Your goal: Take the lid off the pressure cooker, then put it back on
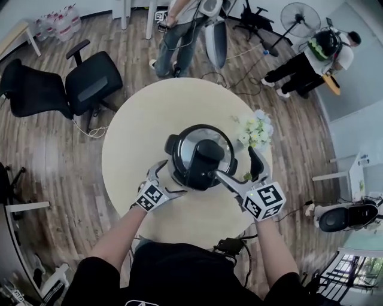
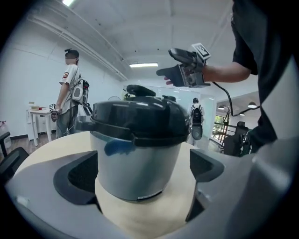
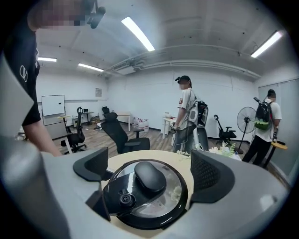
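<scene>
Round table point(image 1: 128, 149) has bare room at its left and near edge. The pressure cooker point(image 1: 197, 156) sits right of centre with its lid point(image 3: 159, 203) on. The left gripper point(image 1: 169, 179) has its jaws wide apart, flanking the cooker body with gaps and gripping nothing. The right gripper point(image 1: 239, 168) is wide open above the lid, empty. Flowers point(image 1: 257, 128) sit just far-right of the cooker.

Office: swivel chairs point(image 1: 93, 83), whiteboard point(image 3: 53, 105).

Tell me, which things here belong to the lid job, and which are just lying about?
Job:
pressure cooker
lid, on the cooker
left hand-held gripper, open
right hand-held gripper, open

Lying about:
flowers on the table
office chairs
standing fan
</scene>
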The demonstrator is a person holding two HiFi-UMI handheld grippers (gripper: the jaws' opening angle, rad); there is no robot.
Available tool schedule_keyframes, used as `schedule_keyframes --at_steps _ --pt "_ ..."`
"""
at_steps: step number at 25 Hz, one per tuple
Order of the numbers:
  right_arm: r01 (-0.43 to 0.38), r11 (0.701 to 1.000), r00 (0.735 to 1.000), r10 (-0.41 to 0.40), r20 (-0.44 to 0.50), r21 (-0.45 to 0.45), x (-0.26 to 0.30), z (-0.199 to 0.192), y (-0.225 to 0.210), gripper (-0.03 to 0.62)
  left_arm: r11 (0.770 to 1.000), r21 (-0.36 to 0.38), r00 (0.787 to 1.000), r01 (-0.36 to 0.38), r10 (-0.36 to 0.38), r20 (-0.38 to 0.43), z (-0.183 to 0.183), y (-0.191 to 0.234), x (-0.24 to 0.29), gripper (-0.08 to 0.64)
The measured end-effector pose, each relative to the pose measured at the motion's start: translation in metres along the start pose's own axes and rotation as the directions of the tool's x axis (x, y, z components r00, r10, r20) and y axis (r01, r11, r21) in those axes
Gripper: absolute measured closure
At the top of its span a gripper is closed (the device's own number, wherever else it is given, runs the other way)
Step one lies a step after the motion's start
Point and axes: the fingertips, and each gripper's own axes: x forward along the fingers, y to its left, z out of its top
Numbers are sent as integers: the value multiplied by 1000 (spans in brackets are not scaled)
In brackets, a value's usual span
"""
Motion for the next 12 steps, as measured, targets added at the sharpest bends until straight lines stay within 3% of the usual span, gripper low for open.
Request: schedule_keyframes --at_steps 5,12 --pt "-89 995 993 86 -84 -40 34 -12 5 29 1000 13 1000 -4 4 -26 -12 5 14 -29" --pt "-233 963 952 198 -233 -135 80 -28 13 80 1000 8 999 -14 14 -36 -15 16 21 -29"
